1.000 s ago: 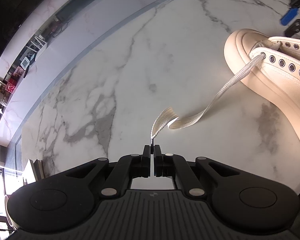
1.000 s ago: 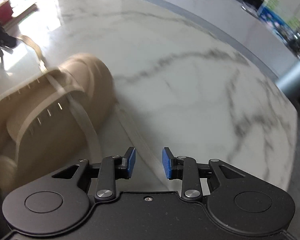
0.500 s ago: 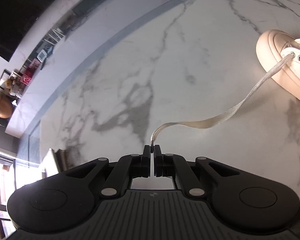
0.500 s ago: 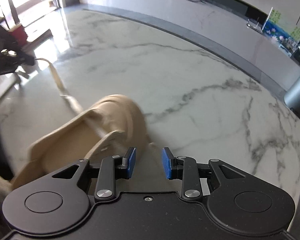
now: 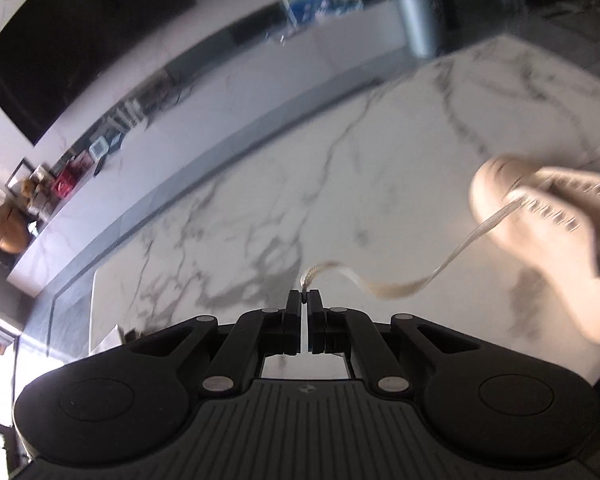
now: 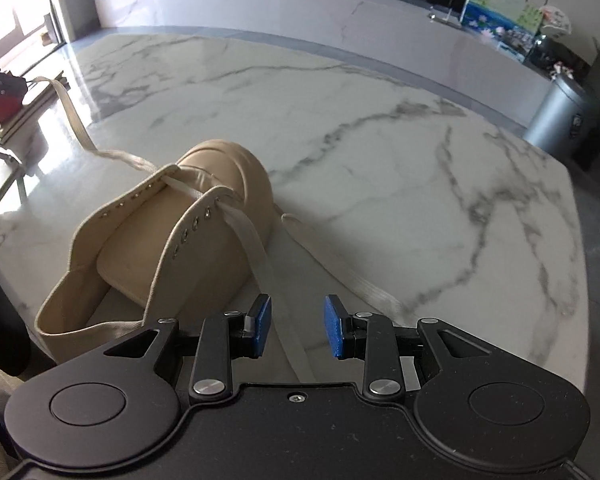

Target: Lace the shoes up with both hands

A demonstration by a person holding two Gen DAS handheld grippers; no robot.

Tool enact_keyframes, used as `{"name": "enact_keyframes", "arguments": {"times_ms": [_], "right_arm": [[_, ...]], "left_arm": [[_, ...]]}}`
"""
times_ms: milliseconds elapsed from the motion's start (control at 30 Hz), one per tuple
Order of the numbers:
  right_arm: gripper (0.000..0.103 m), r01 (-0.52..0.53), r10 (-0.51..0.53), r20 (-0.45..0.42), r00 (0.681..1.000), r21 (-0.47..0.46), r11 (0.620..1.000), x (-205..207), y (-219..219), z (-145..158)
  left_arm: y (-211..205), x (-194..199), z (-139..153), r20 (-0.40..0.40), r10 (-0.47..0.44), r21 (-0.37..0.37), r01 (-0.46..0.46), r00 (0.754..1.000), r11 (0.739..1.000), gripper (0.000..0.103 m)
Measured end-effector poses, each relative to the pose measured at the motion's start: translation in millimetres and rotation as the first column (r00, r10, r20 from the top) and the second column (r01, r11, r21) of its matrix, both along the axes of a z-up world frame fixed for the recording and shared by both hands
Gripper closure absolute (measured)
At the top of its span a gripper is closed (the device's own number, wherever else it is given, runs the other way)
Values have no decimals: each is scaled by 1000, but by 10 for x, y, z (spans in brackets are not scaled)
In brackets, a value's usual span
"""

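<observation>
Nearest in the left wrist view, the left gripper [image 5: 304, 295] was clamped on the tip of the cream shoelace [image 5: 396, 289], which ran, blurred, off to the right to the beige shoe [image 5: 540, 236] lying on the marble table [image 5: 260, 200]. In the right wrist view the right gripper [image 6: 298, 330] stood with its blue pads [image 6: 260, 322] apart, the lace's other run passing between them without touching either, and just beyond to the left lay the shoe, its toe pointing away. Farther left the lace rose from the front eyelets toward the table's far-left edge.
</observation>
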State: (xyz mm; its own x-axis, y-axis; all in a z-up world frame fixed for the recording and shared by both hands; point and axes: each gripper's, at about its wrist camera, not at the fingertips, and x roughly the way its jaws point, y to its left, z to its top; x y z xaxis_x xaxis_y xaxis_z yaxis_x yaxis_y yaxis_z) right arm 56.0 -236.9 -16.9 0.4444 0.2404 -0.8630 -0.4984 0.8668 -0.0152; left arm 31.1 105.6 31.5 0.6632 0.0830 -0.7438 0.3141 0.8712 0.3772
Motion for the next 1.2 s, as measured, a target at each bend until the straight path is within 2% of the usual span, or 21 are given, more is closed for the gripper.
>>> {"name": "enact_keyframes", "arguments": {"times_ms": [167,300,400,467,567,667,733,900,967,1067,1200], "right_arm": [[75,3,-3,20,1000,45,999,-185,-1,133],[75,52,-53,12,999,49,997,-186,-77,116],[75,73,-74,22,997,39,997,-185,-97,139],[75,63,-65,33,997,57,996,-227,-86,190],[75,41,-46,41,998,110,993,-328,-45,266],[75,42,-48,43,998,131,990,-416,-2,286],[75,46,-53,40,998,148,988,-462,10,288],[75,55,-62,31,998,182,982,-590,20,277],[75,38,-45,34,998,202,979,-648,35,286],[75,-9,-3,52,999,235,972,-734,75,323],[75,-31,17,69,997,215,976,-771,142,330]], "left_arm": [[-206,-118,204,62,-50,35,48,997,998,101],[-385,-196,283,99,-120,86,111,988,990,101],[-563,-266,208,78,-249,160,235,965,959,101],[-687,-312,174,65,-299,181,284,952,942,101],[-925,-362,159,67,-368,153,355,927,922,101],[-1083,-382,126,69,-399,124,389,914,913,101],[-1192,-394,89,55,-420,72,416,906,906,101],[-1352,-347,31,34,-406,-9,407,913,913,101],[-1404,-362,23,36,-423,-7,424,905,906,101],[-1486,-436,-6,22,-472,28,472,881,881,101],[-1550,-503,-102,3,-500,72,499,866,864,101]]}}
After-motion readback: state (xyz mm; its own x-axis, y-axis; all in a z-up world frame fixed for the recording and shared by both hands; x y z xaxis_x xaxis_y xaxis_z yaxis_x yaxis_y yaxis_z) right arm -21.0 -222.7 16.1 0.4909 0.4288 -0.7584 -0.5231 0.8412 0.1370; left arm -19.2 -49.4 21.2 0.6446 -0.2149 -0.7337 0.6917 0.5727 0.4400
